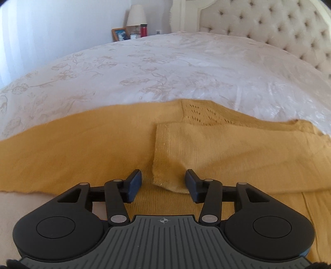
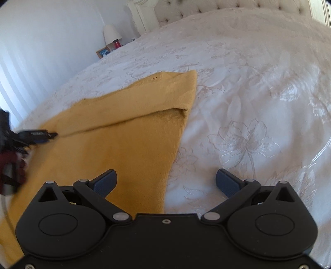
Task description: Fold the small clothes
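The yellow sweater (image 2: 115, 142) lies flat; my left gripper (image 1: 163, 182) and right gripper (image 2: 165, 182) are spread over its edges, bare bedspread (image 2: 248, 103) beside

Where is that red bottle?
In the left wrist view, the red bottle stands at top left beyond the bed, right of the lamp and picture frame.

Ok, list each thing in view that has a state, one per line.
yellow sweater: lying flat on the bedspread, partly folded.
sleeve: folded across the sweater body, cuff end between the left jaws, not pinched.
left gripper: jaws open.
right gripper: jaws wide open, straddling the sweater's right edge, holding nothing.
bedspread: spread smooth over the bed.
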